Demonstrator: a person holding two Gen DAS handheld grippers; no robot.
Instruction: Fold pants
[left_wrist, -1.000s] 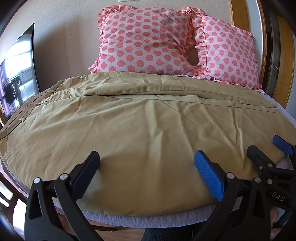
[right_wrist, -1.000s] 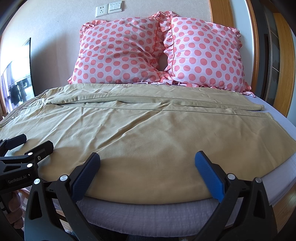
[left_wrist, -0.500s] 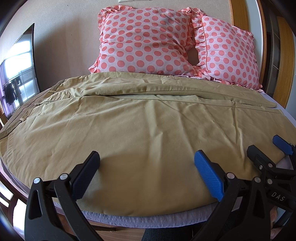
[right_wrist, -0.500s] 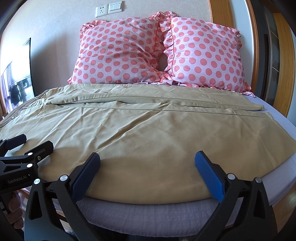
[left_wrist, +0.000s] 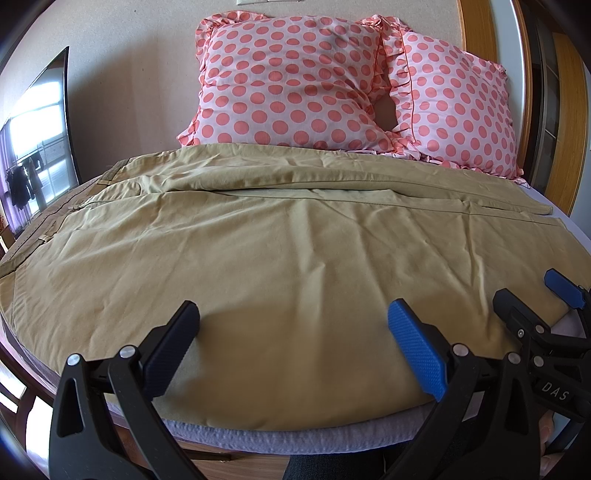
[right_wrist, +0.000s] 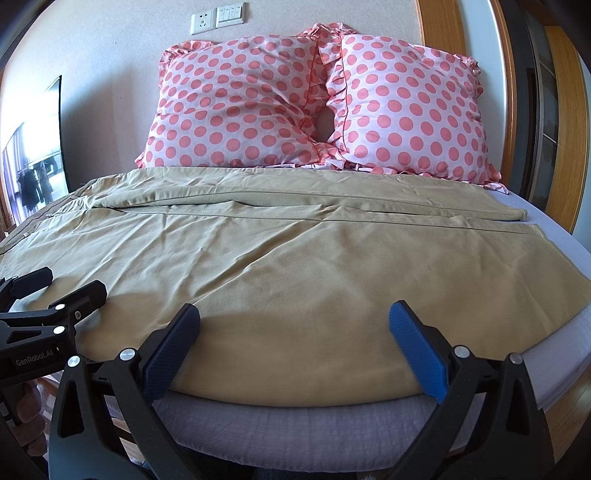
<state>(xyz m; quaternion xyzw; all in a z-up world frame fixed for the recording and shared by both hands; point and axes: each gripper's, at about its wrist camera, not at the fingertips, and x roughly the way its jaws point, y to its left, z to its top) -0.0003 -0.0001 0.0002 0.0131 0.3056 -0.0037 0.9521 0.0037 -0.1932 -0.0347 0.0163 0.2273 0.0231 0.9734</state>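
Khaki pants (left_wrist: 277, 240) lie spread flat across the bed, waistband at the left, leg hems at the right; they also show in the right wrist view (right_wrist: 295, 258). My left gripper (left_wrist: 291, 332) is open and empty, just above the pants' near edge. My right gripper (right_wrist: 293, 332) is open and empty over the same near edge, further right. The right gripper shows at the right of the left wrist view (left_wrist: 532, 295). The left gripper shows at the left of the right wrist view (right_wrist: 59, 284).
Two pink polka-dot pillows (left_wrist: 295, 81) (right_wrist: 410, 110) lean on the wall at the head of the bed. The grey mattress edge (right_wrist: 295, 424) lies right below the grippers. A dark screen (left_wrist: 37, 140) stands at the left. A wooden frame (right_wrist: 565, 129) runs along the right.
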